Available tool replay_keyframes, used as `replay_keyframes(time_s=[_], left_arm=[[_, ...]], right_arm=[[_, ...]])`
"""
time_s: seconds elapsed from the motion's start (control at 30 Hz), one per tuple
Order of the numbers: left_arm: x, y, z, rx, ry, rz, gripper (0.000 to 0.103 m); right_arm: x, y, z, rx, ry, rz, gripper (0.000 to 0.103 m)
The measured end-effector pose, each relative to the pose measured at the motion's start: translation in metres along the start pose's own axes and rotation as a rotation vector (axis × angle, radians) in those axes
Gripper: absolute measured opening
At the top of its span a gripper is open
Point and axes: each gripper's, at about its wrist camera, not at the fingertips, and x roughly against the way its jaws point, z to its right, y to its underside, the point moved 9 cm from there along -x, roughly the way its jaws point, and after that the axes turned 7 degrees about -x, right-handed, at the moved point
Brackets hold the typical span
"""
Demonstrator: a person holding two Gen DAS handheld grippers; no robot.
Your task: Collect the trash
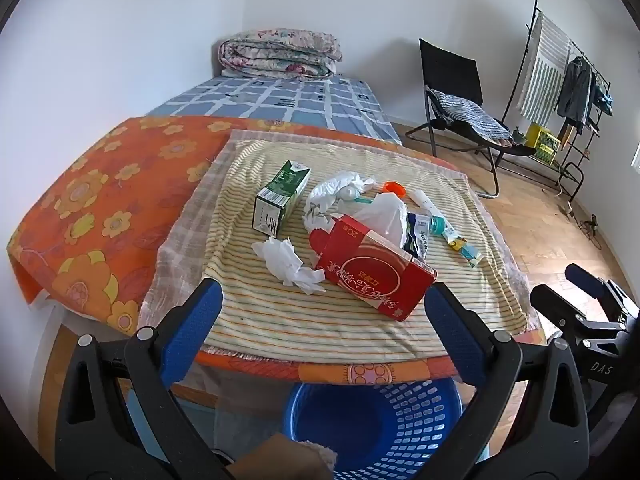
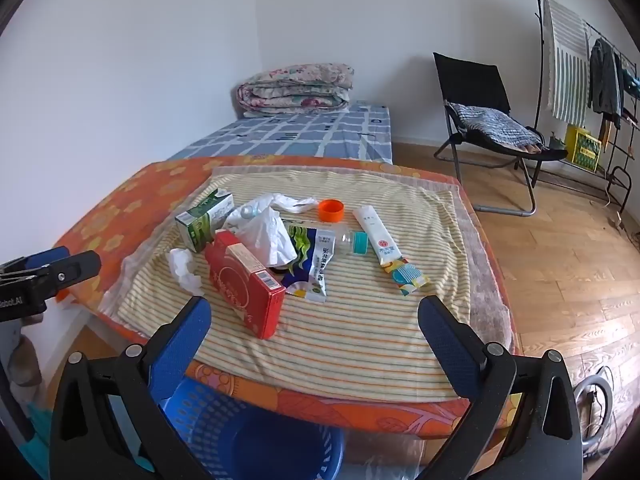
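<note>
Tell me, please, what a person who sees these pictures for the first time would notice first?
Most striking is the heap of rubbish in the middle of the striped cloth: a red box lies nearest, with a green carton behind it and an orange cap further back. A blue basket waits on the floor below the near edge. The left gripper and the right gripper hover open, holding nothing.

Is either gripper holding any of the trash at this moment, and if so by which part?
Nothing is held. Left gripper and right gripper both have open, empty jaws.
</note>
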Motion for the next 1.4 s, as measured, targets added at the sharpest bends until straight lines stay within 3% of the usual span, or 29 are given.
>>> replay_keyframes(time_s=[1.4], left_arm=[[-0.0034, -0.0006, 0.0067, 0.005, 0.007, 0.014, 0.103]], right_arm=[[-0.0074, 0.0065, -0.0005, -0.055, -0.051, -0.050, 0.102]])
